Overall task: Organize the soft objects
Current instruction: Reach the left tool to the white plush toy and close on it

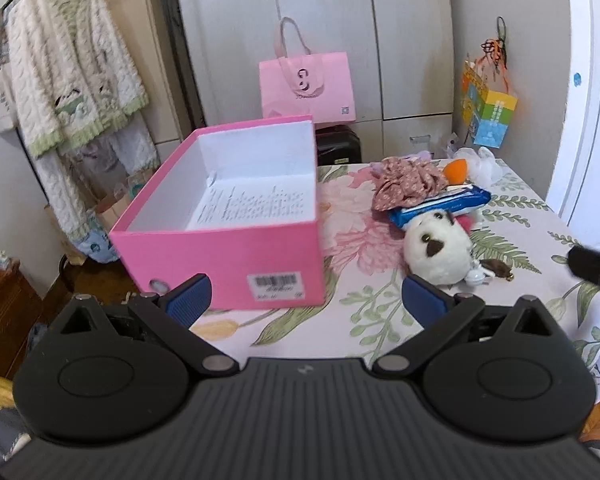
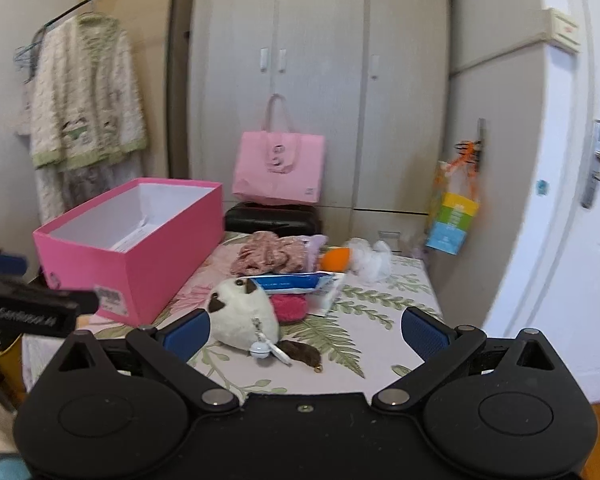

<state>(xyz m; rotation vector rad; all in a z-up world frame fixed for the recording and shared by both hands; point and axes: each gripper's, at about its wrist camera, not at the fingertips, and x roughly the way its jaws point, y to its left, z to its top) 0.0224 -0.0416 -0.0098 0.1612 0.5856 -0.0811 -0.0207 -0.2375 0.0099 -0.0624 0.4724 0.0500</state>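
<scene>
An open pink box (image 1: 224,256) (image 2: 120,264) stands on the left of the floral table (image 1: 364,312), holding only a printed sheet. To its right lies a pile: a white plush toy (image 1: 436,250) (image 2: 242,316), a floral fabric scrunchie (image 1: 408,182) (image 2: 268,256), a blue wipes packet (image 1: 440,204) (image 2: 292,282), a pink fluffy item (image 2: 288,307), an orange sponge (image 1: 456,170) (image 2: 336,259) and white mesh (image 2: 368,260). My left gripper (image 1: 306,300) is open and empty, in front of the box's near wall. My right gripper (image 2: 306,334) is open and empty, just before the plush toy.
A pink tote bag (image 1: 308,88) sits on a black case (image 1: 338,144) behind the table, before grey wardrobe doors. A knitted robe (image 1: 68,80) hangs at left. A colourful bag (image 1: 488,112) hangs at right beside a white door (image 2: 572,220).
</scene>
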